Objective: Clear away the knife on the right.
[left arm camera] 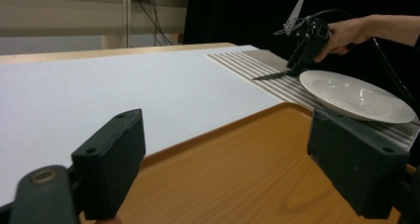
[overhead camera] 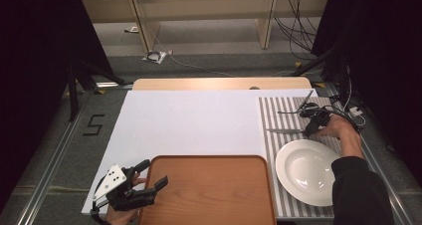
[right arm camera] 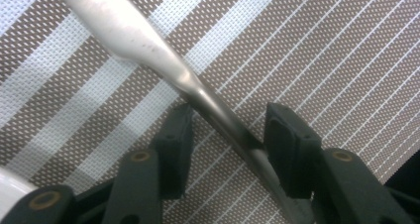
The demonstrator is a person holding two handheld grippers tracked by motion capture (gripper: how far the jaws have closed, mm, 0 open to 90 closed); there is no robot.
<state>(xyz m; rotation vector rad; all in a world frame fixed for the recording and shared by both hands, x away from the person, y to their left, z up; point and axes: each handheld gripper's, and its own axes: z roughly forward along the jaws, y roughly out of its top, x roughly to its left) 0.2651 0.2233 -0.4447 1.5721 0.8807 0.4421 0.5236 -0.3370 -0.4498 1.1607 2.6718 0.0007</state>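
Your right gripper (right arm camera: 225, 135) stands over the knife (right arm camera: 148, 45) on the striped placemat (right arm camera: 322, 45), jaws half parted with the knife's narrow neck between them; in the right gripper view the metal runs slantwise through the gap, from low beside the right pad up and away past the left pad, and it looks to brush the right pad while a gap remains on the left, so I would not call it gripped yet. That slant is what the coming move turns on: the long axis crosses the jaws at an angle, so a squeeze may twist the knife unless you square your wrist to it first. From the high view the blade points away from your right gripper (overhead camera: 312, 125) toward the white sheet, with the plate (overhead camera: 306, 171) just on your near side. Your left gripper (overhead camera: 149, 177) rests open at the tray (overhead camera: 209, 190), well apart from the knife.
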